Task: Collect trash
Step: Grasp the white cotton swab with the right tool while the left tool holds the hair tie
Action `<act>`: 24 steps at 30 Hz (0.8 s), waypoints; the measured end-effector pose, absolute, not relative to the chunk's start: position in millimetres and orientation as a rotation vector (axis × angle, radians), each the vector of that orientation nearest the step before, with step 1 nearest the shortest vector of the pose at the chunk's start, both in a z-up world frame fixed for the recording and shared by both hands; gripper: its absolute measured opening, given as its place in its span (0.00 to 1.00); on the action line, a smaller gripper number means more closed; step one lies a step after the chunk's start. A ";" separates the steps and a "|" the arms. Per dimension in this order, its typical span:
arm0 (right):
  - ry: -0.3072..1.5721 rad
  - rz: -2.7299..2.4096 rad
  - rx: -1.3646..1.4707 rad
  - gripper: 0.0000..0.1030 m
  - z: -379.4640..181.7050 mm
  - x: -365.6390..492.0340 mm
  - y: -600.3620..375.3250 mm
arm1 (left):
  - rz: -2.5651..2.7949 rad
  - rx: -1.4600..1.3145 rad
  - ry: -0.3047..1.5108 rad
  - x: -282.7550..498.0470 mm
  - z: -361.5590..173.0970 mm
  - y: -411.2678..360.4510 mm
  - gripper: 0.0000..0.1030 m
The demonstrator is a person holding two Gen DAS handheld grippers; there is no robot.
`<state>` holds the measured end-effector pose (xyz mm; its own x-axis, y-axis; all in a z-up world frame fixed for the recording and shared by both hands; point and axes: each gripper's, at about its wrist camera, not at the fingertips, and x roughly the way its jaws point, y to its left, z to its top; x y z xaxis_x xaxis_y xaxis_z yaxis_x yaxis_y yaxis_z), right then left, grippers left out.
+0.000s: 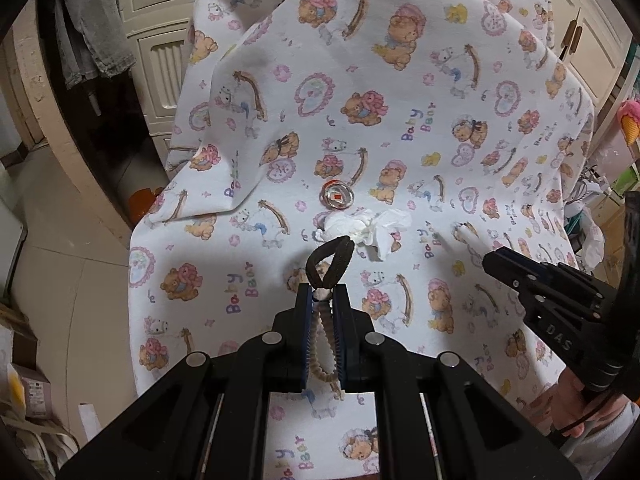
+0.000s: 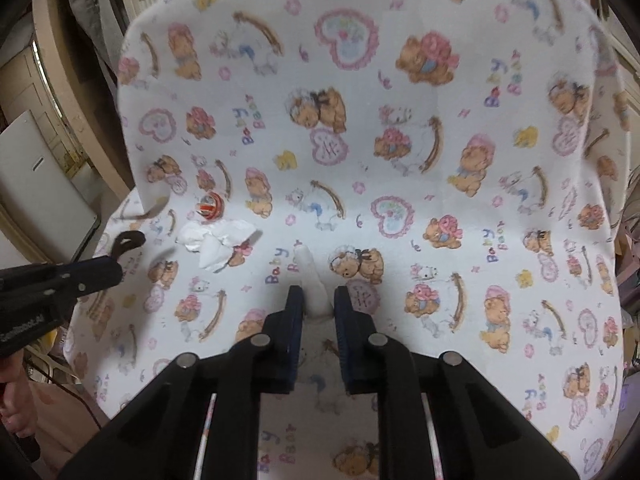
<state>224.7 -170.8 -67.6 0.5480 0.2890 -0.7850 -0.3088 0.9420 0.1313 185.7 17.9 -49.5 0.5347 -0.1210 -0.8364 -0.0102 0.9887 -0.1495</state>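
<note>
While the left hand-held gripper point(image 1: 323, 294) clenches a brown hair tie point(image 1: 329, 258), the right hand-held gripper point(image 2: 318, 300) grasps a white paper roll point(image 2: 314, 280) on the bear-print cloth point(image 2: 440, 80); crumpled tissue point(image 1: 366, 230) and a round candy point(image 1: 337, 197) lie nearby.
</note>
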 end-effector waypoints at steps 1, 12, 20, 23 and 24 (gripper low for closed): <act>0.924 0.366 -0.017 0.14 -64.6 221.6 -172.0 | -0.070 -0.145 1.009 184.0 -49.9 18.0 0.09; 1.122 0.441 -0.124 0.15 -79.4 189.8 -172.4 | -0.066 -0.162 1.000 177.6 -48.1 23.1 0.09; 1.136 0.433 -0.115 0.23 -91.6 202.4 -159.3 | -0.066 -0.170 1.005 177.9 -48.0 26.4 0.09; 1.137 0.440 -0.099 0.25 -93.8 211.5 -152.4 | -0.065 -0.179 1.006 177.2 -47.3 29.5 0.09; 1.131 0.440 -0.101 0.25 -94.4 213.2 -150.3 | -0.063 -0.182 1.006 177.4 -47.4 30.3 0.09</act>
<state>213.2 -150.3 -94.4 0.3499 0.2883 -0.8913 -0.3895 0.9101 0.1415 177.4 30.3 -47.4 0.5345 -0.1366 -0.8341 -0.0314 0.9830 -0.1810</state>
